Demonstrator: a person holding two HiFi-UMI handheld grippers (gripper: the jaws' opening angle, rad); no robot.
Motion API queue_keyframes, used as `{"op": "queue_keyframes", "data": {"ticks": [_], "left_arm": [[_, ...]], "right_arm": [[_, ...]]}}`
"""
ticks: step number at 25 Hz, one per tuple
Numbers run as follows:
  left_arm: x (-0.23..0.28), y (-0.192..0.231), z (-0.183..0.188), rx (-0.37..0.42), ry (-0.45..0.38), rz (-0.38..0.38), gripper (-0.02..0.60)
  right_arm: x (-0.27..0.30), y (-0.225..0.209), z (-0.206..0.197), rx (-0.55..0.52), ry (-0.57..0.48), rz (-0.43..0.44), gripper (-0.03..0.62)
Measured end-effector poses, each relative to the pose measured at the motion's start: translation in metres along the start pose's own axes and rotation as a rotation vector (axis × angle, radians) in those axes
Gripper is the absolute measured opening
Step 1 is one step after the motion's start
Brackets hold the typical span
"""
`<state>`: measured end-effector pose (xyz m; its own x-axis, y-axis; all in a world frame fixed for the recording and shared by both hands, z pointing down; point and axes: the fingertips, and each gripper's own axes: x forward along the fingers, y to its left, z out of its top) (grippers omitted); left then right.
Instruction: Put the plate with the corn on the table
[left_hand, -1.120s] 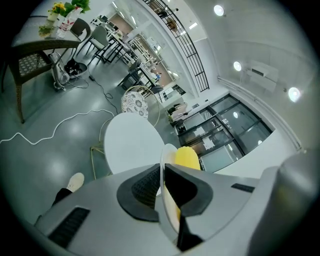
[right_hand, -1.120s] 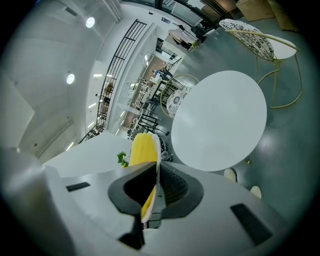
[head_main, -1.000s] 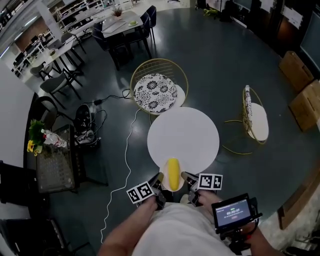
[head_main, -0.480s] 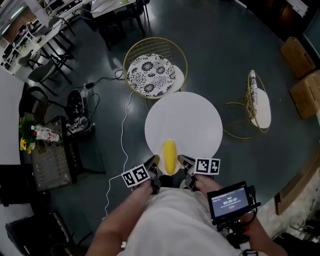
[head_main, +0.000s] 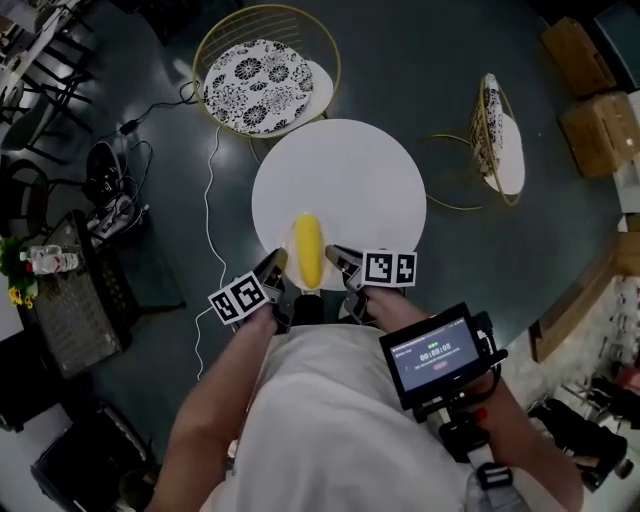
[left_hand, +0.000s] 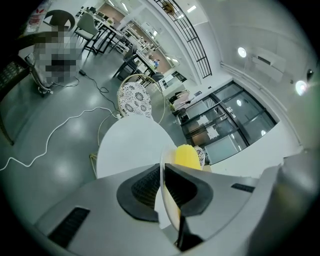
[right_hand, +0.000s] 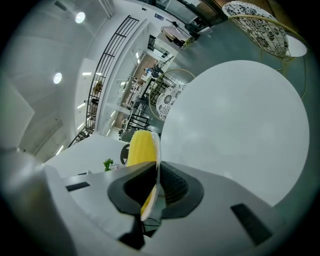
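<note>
A white cable (head_main: 207, 215) trailed over the floor left of the round white table (head_main: 345, 180). At the table's near edge, the left gripper (head_main: 275, 268) was clamped on the left rim of the plate (left_hand: 162, 159), its pads pressed onto the thin edge. The yellow corn (head_main: 307, 248) lay lengthwise on the plate, over the table's near edge; whether the plate touched the tabletop could not be told. The right gripper (head_main: 338, 258) pinched the opposite rim likewise. Right of the table stood a wire chair (head_main: 497, 135).
</note>
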<state>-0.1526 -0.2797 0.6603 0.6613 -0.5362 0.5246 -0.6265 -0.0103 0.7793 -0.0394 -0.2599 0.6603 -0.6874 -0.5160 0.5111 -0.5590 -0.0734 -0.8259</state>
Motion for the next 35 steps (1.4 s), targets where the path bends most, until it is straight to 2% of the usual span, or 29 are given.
{"op": "queue_keyframes", "data": {"ticks": [11, 14, 17, 25, 35], "left_arm": [[0.027, 0.005, 0.006, 0.005, 0.011, -0.007, 0.034], [0.039, 0.011, 0.019, -0.003, -0.003, -0.017, 0.034], [0.059, 0.027, 0.031, -0.004, 0.004, 0.009, 0.034], [0.089, 0.052, 0.041, 0.031, 0.045, 0.040, 0.034], [0.115, 0.078, 0.046, 0.132, 0.132, 0.111, 0.034]], "right_arm": [[0.010, -0.016, 0.018, -0.005, -0.007, -0.003, 0.031], [0.023, -0.019, 0.033, -0.012, -0.016, 0.001, 0.031], [0.043, -0.030, 0.049, -0.017, -0.009, -0.009, 0.031], [0.068, -0.049, 0.061, -0.007, -0.025, -0.044, 0.031], [0.097, -0.078, 0.062, -0.022, -0.029, -0.106, 0.031]]}}
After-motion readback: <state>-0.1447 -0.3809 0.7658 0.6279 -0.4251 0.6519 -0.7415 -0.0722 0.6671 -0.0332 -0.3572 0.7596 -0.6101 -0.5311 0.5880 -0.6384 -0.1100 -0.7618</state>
